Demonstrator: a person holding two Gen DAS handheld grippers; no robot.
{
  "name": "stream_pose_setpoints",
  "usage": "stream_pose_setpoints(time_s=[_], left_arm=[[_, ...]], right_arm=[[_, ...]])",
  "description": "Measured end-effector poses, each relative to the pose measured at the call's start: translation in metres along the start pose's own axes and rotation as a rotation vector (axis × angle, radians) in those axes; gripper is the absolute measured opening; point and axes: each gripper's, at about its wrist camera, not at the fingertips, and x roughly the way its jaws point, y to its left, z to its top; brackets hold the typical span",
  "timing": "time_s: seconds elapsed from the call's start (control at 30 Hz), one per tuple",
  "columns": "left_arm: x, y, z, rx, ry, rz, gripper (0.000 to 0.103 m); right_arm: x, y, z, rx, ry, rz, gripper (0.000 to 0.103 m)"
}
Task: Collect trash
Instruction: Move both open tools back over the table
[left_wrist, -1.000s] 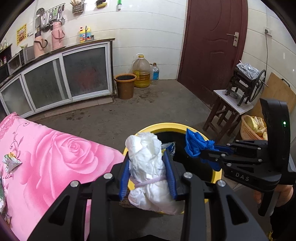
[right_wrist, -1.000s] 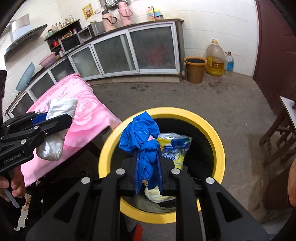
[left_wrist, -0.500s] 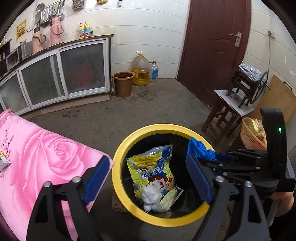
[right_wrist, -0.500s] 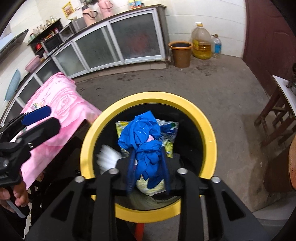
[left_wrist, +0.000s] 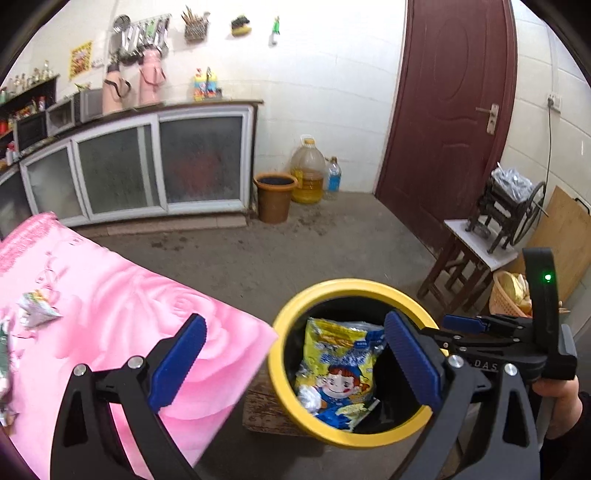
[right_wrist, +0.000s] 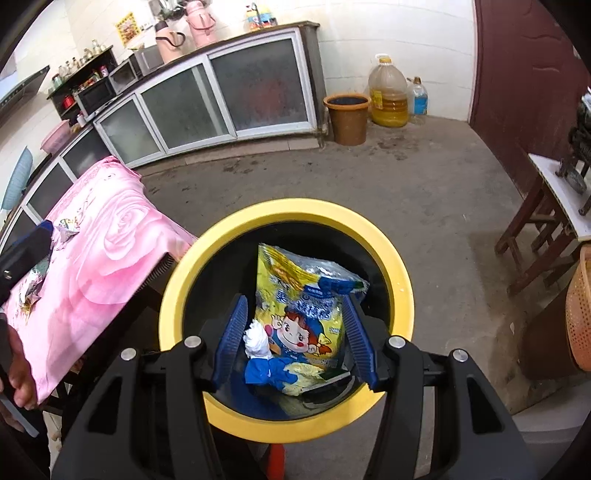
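A black bin with a yellow rim (left_wrist: 347, 288) (right_wrist: 288, 206) stands beside the pink rose tablecloth (left_wrist: 110, 317). Inside it lie a yellow snack bag (right_wrist: 299, 295) (left_wrist: 340, 369), a white wad (right_wrist: 255, 341) and a crumpled blue bag (right_wrist: 266, 371). My right gripper (right_wrist: 295, 332) hangs over the bin's mouth, its jaws opening with nothing held between them. My left gripper (left_wrist: 295, 354) is at the bin's left edge, its jaws opening wide and bare. A crumpled wrapper (left_wrist: 37, 314) (right_wrist: 68, 225) lies on the tablecloth. The right gripper (left_wrist: 461, 325) also shows in the left wrist view.
A brown bucket (left_wrist: 275, 195) and an oil jug (left_wrist: 308, 177) stand by the far wall next to a dark red door (left_wrist: 443, 110). At the right, a wooden stool (left_wrist: 476, 254) carries a hand-cranked machine, with an orange basket (left_wrist: 511, 295) beside it. Glass-fronted cabinets (left_wrist: 147, 166) line the back.
The left gripper let go of the white wad, which dropped into the bin, then spread wide and drew back toward the table. The right gripper released the blue bag into the bin.
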Motion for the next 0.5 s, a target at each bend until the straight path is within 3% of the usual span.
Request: stream_pose_setpoints(time_s=[0.23,0.5], left_arm=[[-0.066,0.043,-0.003,-0.035,-0.092,0.079,0.095],[-0.135,0.118,-0.019,-0.097,-0.151,0.230,0.095]], right_arm=[[-0.009,0.068,0.021,-0.133,-0.076,0.086,0.051],[0.011,0.200,0.041,-0.327,-0.077,0.285,0.054]])
